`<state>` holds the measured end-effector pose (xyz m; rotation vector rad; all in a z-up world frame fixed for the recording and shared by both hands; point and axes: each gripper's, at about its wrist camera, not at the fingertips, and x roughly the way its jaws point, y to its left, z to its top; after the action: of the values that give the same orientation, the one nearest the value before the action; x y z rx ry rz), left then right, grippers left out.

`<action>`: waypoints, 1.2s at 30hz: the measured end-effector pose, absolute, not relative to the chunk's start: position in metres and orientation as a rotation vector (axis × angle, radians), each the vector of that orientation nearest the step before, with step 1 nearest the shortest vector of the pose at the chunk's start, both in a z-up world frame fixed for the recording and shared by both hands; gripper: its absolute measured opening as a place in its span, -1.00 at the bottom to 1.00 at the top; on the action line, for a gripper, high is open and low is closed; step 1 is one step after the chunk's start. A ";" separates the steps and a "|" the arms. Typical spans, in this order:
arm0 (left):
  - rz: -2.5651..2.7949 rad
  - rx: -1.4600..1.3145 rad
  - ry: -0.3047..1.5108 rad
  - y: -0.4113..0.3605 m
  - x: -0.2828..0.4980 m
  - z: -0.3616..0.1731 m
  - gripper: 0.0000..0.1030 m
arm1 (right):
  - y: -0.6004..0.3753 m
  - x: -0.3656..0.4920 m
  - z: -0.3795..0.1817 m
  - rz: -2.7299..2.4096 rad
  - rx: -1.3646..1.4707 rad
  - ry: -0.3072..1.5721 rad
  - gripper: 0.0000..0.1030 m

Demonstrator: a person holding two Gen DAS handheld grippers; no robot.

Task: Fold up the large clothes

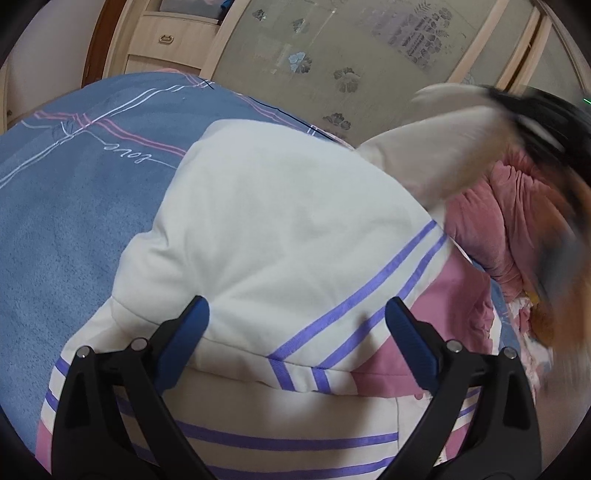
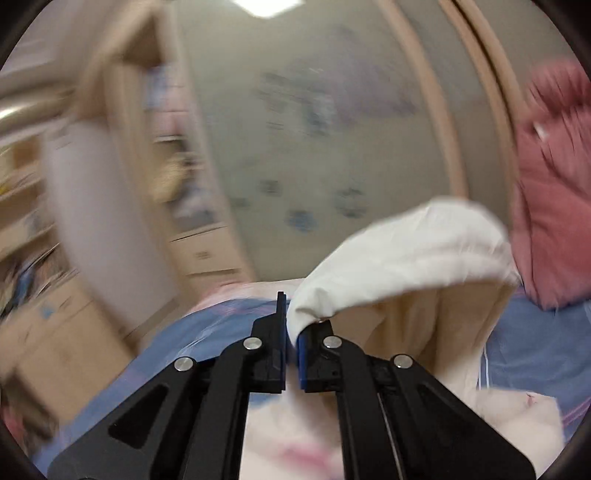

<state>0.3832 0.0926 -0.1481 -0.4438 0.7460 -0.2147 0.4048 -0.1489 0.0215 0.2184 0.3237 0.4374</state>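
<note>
Pinching a white hood at its edge, the right claw holds it lifted above the bed; that thin bite could slip out. The left claw hangs spread over the hoodie below it, pinning nothing, so the body may drag askew.

Ahead of you, a frosted sliding wardrobe door with flower prints, pale wood drawers left, ceiling light overhead.
</note>
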 end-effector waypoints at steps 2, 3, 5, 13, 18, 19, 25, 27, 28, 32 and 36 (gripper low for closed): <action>-0.218 -0.482 0.745 0.097 0.384 -0.150 0.89 | -0.136 0.341 0.002 0.505 0.136 0.365 -0.81; -0.221 -0.498 0.744 0.100 0.384 -0.150 0.89 | -0.130 0.321 -0.011 0.513 0.099 0.398 -0.77; -0.226 -0.514 0.739 0.102 0.384 -0.150 0.89 | -0.121 0.287 -0.040 0.556 0.047 0.484 -0.28; -0.228 -0.503 0.736 0.103 0.381 -0.152 0.89 | -0.197 0.227 -0.087 0.401 0.323 0.593 0.55; -0.226 -0.493 0.736 0.102 0.380 -0.153 0.89 | -0.256 0.242 -0.065 -0.010 0.394 0.473 0.83; -0.226 -0.489 0.737 0.102 0.379 -0.153 0.89 | -0.265 0.251 -0.068 -0.038 0.411 0.482 0.89; -0.219 -0.467 0.739 0.098 0.378 -0.152 0.89 | -0.264 0.313 -0.091 0.158 0.497 0.610 0.89; -0.219 -0.465 0.740 0.099 0.378 -0.152 0.89 | -0.255 0.317 -0.088 0.224 0.512 0.606 0.57; -0.219 -0.464 0.740 0.098 0.379 -0.152 0.89 | -0.253 0.319 -0.088 0.235 0.538 0.626 0.01; -0.218 -0.463 0.741 0.098 0.379 -0.152 0.89 | -0.260 0.305 -0.090 0.461 0.873 0.620 -0.73; -0.221 -0.481 0.739 0.099 0.378 -0.152 0.89 | -0.284 0.276 -0.119 0.658 1.321 0.486 -0.74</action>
<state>0.3783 0.0988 -0.1517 -0.4812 0.7392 -0.2210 0.2760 -0.2842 -0.1193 1.3210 0.4858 0.6577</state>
